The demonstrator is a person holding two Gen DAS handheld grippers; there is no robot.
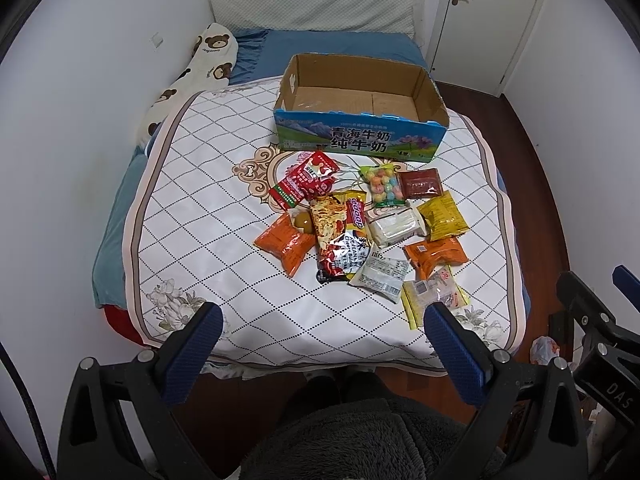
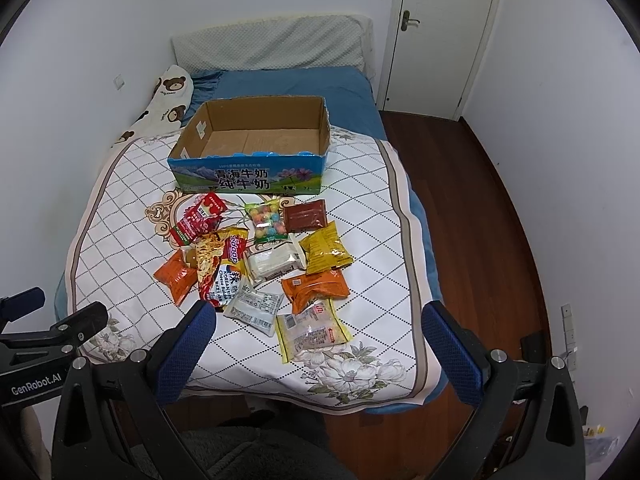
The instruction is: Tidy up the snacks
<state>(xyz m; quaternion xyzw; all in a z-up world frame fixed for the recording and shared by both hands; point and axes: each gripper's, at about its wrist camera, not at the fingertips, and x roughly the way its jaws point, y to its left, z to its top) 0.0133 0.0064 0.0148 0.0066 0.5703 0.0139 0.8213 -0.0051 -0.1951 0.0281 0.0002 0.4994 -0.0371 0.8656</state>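
An empty cardboard milk box with a blue printed front stands on the bed behind a loose pile of snack packets. The pile holds several bags: a red packet, an orange bag, a noodle pack, a bag of coloured balls, a yellow bag and a clear yellow-edged packet nearest me. My left gripper hangs open above the bed's near edge, holding nothing. My right gripper is open too, just short of the nearest packets.
The quilted white bedspread covers a blue bed against the left wall. A bear-print pillow and a grey headboard cushion lie at the far end. Dark wood floor and a white door are to the right.
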